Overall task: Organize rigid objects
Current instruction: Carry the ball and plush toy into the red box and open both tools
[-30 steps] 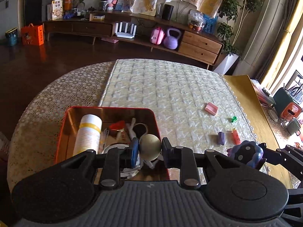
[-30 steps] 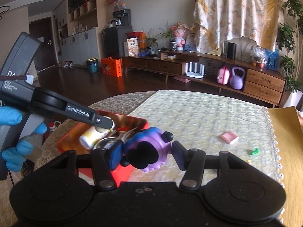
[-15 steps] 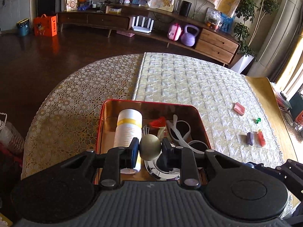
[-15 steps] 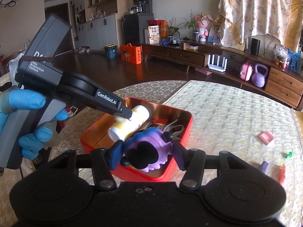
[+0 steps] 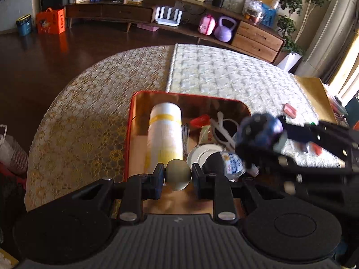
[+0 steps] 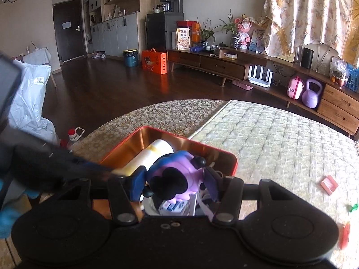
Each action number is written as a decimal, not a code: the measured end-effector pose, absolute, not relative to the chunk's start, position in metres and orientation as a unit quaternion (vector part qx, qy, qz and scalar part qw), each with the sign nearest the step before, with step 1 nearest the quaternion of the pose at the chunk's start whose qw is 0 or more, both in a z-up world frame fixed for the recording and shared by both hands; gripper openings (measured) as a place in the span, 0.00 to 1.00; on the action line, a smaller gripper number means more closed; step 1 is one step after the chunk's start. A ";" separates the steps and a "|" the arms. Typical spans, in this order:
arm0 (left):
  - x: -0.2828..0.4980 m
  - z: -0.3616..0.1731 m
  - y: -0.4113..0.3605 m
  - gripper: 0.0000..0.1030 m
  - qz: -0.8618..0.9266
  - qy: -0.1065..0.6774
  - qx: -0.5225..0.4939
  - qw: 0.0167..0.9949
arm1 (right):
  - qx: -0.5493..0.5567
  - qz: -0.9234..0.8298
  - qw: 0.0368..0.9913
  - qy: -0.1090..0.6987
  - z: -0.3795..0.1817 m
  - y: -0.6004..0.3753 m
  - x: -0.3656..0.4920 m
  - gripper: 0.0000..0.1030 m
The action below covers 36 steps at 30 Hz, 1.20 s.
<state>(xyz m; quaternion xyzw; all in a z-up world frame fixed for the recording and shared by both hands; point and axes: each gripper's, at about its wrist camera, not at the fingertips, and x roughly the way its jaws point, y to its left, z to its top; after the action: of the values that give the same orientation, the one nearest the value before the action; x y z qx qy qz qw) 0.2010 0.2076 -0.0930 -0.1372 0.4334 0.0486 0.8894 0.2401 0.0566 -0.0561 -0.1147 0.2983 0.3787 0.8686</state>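
My left gripper (image 5: pixel 177 174) is shut on a grey-green ball (image 5: pixel 177 174) and holds it over the near part of the red tin tray (image 5: pixel 130 134). My right gripper (image 6: pixel 174 180) is shut on a purple and black toy figure (image 6: pixel 174 177) over the tray's right side; it shows blurred in the left wrist view (image 5: pixel 260 130). The tray (image 6: pixel 233 160) holds a white and yellow bottle (image 5: pixel 165 134), a round metal lid (image 5: pixel 202 154), white looped straps (image 5: pixel 224 125) and a small red piece (image 5: pixel 200 119).
On the cream quilted mat (image 5: pixel 224 76) right of the tray lie a pink block (image 6: pixel 329 185), a green pin (image 6: pixel 353 207) and an orange piece (image 6: pixel 344 235). The round table edge (image 5: pixel 56 103) drops to dark floor. A bagged item (image 6: pixel 29 103) stands left.
Both grippers have moved left over the tray with their objects still held. The right gripper has come in above the tray's right side, and the left one sits over its near end.
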 end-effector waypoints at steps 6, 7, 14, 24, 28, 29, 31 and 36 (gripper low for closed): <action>0.195 -0.106 0.206 0.25 0.040 0.452 -0.138 0.881 | -0.103 0.373 0.863 0.324 -0.069 0.072 0.268 0.54; 0.196 -0.109 0.205 0.25 0.040 0.457 -0.138 0.878 | -0.103 0.370 0.863 0.328 -0.071 0.075 0.271 0.54; 0.204 -0.117 0.201 0.25 0.042 0.466 -0.130 0.874 | -0.103 0.353 0.859 0.356 -0.088 0.086 0.287 0.54; 0.214 -0.117 0.195 0.25 0.053 0.481 -0.111 0.868 | -0.104 0.359 0.861 0.346 -0.084 0.079 0.280 0.58; 0.213 -0.116 0.195 0.25 0.059 0.486 -0.120 0.863 | -0.097 0.369 0.861 0.337 -0.073 0.069 0.271 0.58; 0.213 -0.116 0.194 0.25 0.062 0.486 -0.120 0.863 | -0.096 0.370 0.861 0.335 -0.070 0.067 0.268 0.58; 0.211 -0.114 0.192 0.25 0.064 0.486 -0.116 0.864 | -0.090 0.374 0.861 0.332 -0.065 0.060 0.263 0.59; 0.204 -0.104 0.184 0.29 0.065 0.476 -0.113 0.870 | -0.077 0.376 0.863 0.328 -0.052 0.040 0.250 0.61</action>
<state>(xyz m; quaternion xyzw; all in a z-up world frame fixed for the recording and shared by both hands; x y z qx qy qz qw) 0.2043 0.1845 -0.1040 -0.1126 0.4759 0.0648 0.8698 0.2504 0.0398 -0.0517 -0.0765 0.3282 0.3760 0.8632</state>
